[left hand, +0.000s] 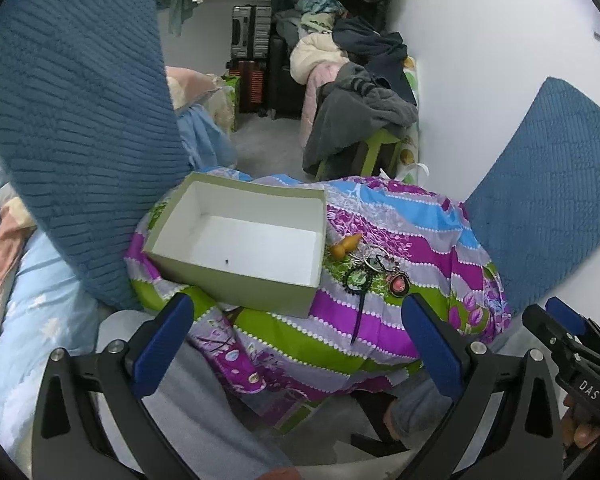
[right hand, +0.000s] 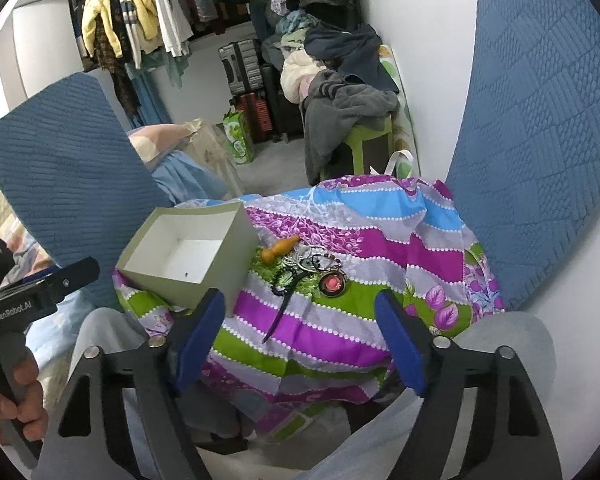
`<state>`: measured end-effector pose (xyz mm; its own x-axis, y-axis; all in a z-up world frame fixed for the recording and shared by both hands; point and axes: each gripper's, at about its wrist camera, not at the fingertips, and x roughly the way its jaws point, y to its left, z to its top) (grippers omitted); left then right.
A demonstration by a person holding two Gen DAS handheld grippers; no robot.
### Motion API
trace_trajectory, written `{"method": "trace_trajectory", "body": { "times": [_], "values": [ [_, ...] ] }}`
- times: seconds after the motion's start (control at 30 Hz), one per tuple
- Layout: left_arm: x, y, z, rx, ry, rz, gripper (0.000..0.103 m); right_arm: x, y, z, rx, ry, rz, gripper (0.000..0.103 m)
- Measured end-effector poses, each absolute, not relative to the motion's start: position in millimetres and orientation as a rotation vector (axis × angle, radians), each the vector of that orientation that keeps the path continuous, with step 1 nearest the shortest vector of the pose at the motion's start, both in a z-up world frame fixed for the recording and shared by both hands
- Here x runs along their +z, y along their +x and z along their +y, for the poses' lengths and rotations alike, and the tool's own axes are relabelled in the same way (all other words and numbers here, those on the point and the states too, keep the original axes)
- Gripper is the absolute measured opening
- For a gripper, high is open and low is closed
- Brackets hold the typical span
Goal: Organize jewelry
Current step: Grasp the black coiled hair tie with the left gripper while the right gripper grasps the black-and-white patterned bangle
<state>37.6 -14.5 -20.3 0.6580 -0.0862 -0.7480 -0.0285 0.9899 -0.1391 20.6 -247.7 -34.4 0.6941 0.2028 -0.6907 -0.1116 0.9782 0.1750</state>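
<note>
While both grippers hang back above the person's lap, the jewelry sits untouched on a striped cloth (left hand: 380, 320) draped over a rounded mound. The left gripper (left hand: 300, 344) has its 2 blue pads spread wide, with nothing between them. The right gripper (right hand: 300, 340) is likewise wide apart and empty, and its side shows at the right edge of the left wrist view.

An open box (left hand: 236, 236), green outside and white inside, rests on the left part of the cloth. It holds nothing but 1 tiny dark speck on its floor. Just right of the box lies the jewelry in a small cluster. A wooden gourd (left hand: 345, 246) lies nearest the box, almost touching its right wall. Beside it are thin rings (left hand: 374, 258) tangled with a bead chain. A green pendant (left hand: 356, 279) with a dark rim lies below the rings, and a pink pendant (left hand: 398, 283) in a round frame lies just right of it. A purple tassel (left hand: 360, 316) trails from the green pendant toward the camera.

2 blue cushions (right hand: 540, 140) flank the mound, 1 on each side. Behind are a clothes pile (right hand: 340, 80), suitcases (right hand: 244, 68) and hanging garments (right hand: 140, 20).
</note>
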Motion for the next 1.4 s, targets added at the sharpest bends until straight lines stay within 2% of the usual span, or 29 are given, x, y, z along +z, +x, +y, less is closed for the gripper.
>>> {"method": "trace_trajectory", "body": {
  "times": [0.07, 0.13, 0.17, 0.3, 0.43, 0.57, 0.67, 0.7, 0.77, 0.83, 0.9, 1.0, 1.13, 1.3, 1.4],
  "values": [
    [-25.5, 44.7, -19.0, -0.049, -0.147, 0.863, 0.103, -41.4, 26.4, -252.8, 0.166, 0.126, 0.779, 0.069],
    [-32.0, 53.1, -26.6, -0.069, -0.138, 0.874, 0.103, -51.3, 35.1, -256.3, 0.148, 0.116, 0.787, 0.052],
    [-35.1, 56.4, -30.2, -0.079, -0.133, 0.879, 0.103, -56.2, 39.0, -258.5, 0.141, 0.118, 0.793, 0.050],
    [-47.1, 69.5, -42.8, -0.108, -0.143, 0.895, 0.102, -77.4, 58.6, -266.5, 0.139, 0.135, 0.813, 0.048],
    [-56.9, 83.8, -55.7, -0.154, -0.165, 0.920, 0.091, -97.6, 78.9, -270.2, 0.169, 0.112, 0.819, 0.048],
    [-75.6, 102.7, -72.3, -0.216, -0.177, 0.971, 0.071, -118.0, 101.2, -276.5, 0.191, 0.139, 0.848, 0.051],
    [-96.2, 119.3, -86.0, -0.259, -0.191, 1.014, 0.065, -131.7, 116.3, -280.8, 0.216, 0.146, 0.875, 0.051],
    [-103.0, 124.8, -89.8, -0.268, -0.186, 1.026, 0.063, -139.1, 124.2, -283.8, 0.256, 0.178, 0.897, 0.049],
    [-118.4, 137.9, -98.0, -0.296, -0.184, 1.055, 0.049, -151.2, 135.1, -286.3, 0.249, 0.195, 0.929, 0.042],
    [-128.0, 145.6, -103.1, -0.282, -0.157, 1.063, 0.049, -166.4, 148.2, -287.2, 0.267, 0.207, 0.971, 0.033],
    [-139.0, 153.1, -103.8, -0.294, -0.177, 1.094, 0.048, -178.5, 158.4, -286.2, 0.264, 0.199, 1.002, 0.031],
    [-153.1, 160.8, -107.5, -0.304, -0.179, 1.103, 0.045, -189.9, 168.4, -282.9, 0.262, 0.179, 1.023, 0.030],
    [-177.8, 176.6, -114.8, -0.332, -0.183, 1.148, 0.034, -209.5, 184.0, -282.1, 0.262, 0.193, 1.072, 0.029],
    [-203.0, 190.7, -123.2, -0.323, -0.187, 1.199, 0.034, -234.0, 202.5, -281.1, 0.259, 0.217, 1.148, 0.027],
    [-213.7, 197.0, -128.0, -0.305, -0.147, 1.200, 0.027, -242.4, 209.2, -278.5, 0.263, 0.218, 1.170, 0.027]
  ]
}}
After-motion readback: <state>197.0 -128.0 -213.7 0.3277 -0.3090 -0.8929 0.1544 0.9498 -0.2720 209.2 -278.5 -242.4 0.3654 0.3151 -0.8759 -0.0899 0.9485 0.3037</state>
